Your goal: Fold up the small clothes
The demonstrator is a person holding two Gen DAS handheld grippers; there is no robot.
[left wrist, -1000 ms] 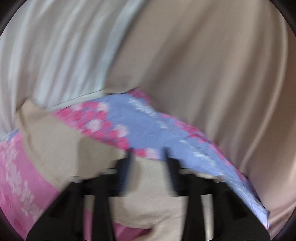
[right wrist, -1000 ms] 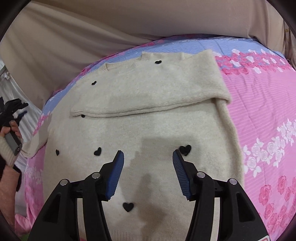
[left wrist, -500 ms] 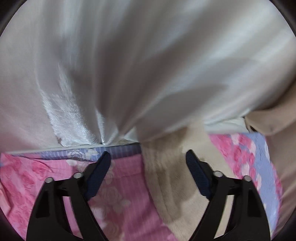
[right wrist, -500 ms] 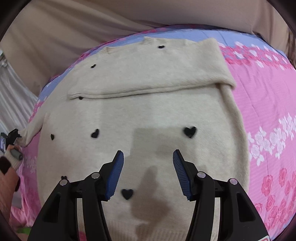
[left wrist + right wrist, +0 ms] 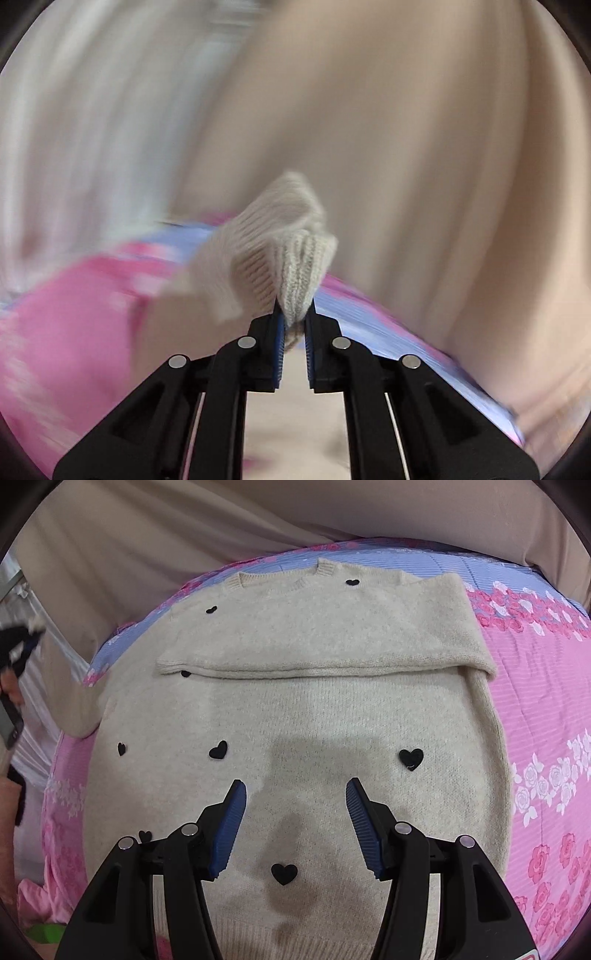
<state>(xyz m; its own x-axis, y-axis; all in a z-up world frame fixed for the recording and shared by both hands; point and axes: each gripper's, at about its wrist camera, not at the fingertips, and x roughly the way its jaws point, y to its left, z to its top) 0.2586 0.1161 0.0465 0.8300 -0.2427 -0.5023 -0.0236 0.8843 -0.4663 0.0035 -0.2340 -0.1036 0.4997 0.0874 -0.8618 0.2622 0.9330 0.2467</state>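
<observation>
A cream knit sweater (image 5: 332, 716) with small black hearts lies flat on a pink and blue floral bedspread (image 5: 546, 701). Its right sleeve (image 5: 317, 653) is folded across the chest. My right gripper (image 5: 293, 812) is open and empty, hovering just above the sweater's lower middle. My left gripper (image 5: 294, 319) is shut on the ribbed cuff (image 5: 280, 254) of the sweater's left sleeve and holds it lifted above the bed. In the right wrist view the left gripper (image 5: 18, 646) shows at the far left edge with the sleeve (image 5: 70, 701) rising toward it.
A beige curtain (image 5: 184, 535) hangs behind the bed, and a white curtain (image 5: 92, 110) is to its left. A green item (image 5: 44, 932) and pink fabric lie at the bed's lower left edge.
My left gripper was open half a second ago; now it is shut on the sleeve cuff and has swung with it, blurring the view. The right gripper has moved slightly.
</observation>
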